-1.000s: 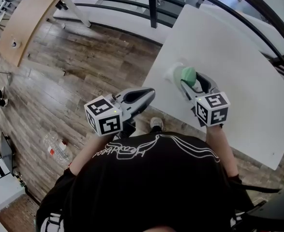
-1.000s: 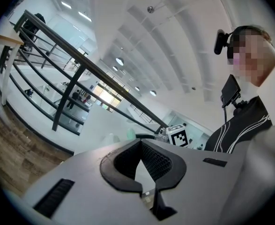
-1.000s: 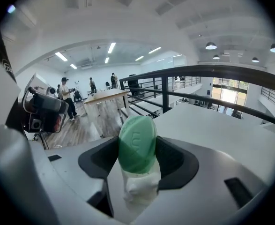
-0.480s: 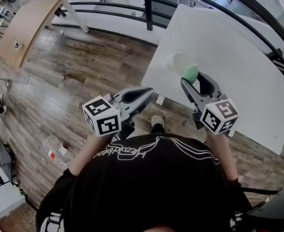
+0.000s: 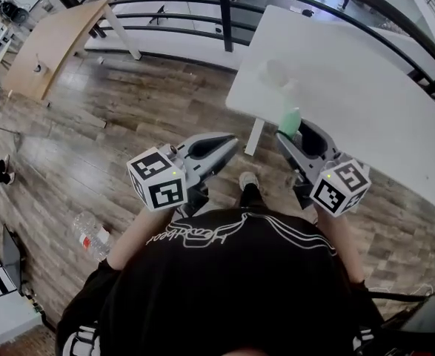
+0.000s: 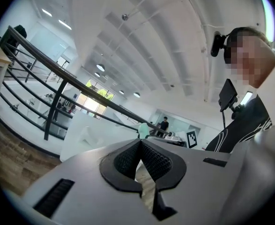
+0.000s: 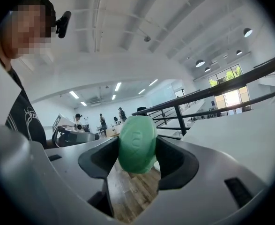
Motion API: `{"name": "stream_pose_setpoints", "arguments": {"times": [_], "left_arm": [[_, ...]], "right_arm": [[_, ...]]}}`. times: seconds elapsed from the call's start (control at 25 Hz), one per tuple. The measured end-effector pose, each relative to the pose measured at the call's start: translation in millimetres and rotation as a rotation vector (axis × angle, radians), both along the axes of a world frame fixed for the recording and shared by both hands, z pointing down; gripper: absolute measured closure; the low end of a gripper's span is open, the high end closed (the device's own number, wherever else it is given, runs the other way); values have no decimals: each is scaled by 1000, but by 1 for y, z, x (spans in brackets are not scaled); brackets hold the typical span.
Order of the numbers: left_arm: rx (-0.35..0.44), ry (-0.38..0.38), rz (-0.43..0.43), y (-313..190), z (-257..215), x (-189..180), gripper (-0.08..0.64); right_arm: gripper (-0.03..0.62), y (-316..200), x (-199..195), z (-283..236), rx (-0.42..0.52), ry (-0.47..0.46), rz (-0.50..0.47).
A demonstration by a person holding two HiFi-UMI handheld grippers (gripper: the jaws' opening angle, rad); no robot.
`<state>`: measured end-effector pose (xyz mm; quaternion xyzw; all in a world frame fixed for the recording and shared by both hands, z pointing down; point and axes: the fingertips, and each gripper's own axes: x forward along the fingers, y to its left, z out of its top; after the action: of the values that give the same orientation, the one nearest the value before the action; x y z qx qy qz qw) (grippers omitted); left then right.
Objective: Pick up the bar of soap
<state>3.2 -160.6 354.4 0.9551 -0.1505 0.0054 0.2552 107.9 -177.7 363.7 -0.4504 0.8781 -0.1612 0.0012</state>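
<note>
While we stand at the near edge of the white table (image 5: 365, 87), our right gripper (image 5: 291, 132) is clamped on the bar of soap (image 7: 137, 144). It's a green oval bar w/ a small stamped mark on its face, pinched on both sides between the dark pads (image 7: 172, 161), and most of it sticks out past them. From the head view the soap sits up off the table, approx. over the table's front edge, w/ the wood floor (image 5: 128, 117) showing below the jaws in the right gripper view. Our left gripper (image 5: 230, 143) is well apart from it, out over the floor to the left and not above the table at all. Its jaws are closed tip to tip w/ nothing between them; only a small gap shows behind the tips. Each gripper's marker cube sits near our body, left cube (image 5: 158, 180) and right cube (image 5: 341, 186), just above the black shirt (image 5: 232, 295). A pale roundish thing (image 5: 273, 71) lies on the table beyond the soap, too washed out to tell what it is. A dark railing (image 5: 224, 13) runs behind the table. A clear plastic bottle (image 5: 91, 236) lies on the floor to our left. A wooden table (image 5: 54, 35) stands far off at upper left.
</note>
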Motion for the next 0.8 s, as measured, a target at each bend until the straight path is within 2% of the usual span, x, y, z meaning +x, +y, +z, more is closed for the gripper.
{"name": "stream_pose_setpoints", "arguments": {"times": [0.24, 0.4, 0.6, 0.8], "left_arm": [[57, -19, 50, 60, -4, -12, 552], [77, -28, 98, 95, -7, -15, 552], [114, -35, 152, 120, -10, -13, 552], [123, -8, 176, 131, -17, -11, 552]], "right_arm": [[373, 78, -28, -12, 29, -64, -38], [373, 119, -42, -10, 30, -35, -49], [373, 151, -49, -16, 16, -55, -48], [373, 174, -51, -26, 9, -57, -52]]}}
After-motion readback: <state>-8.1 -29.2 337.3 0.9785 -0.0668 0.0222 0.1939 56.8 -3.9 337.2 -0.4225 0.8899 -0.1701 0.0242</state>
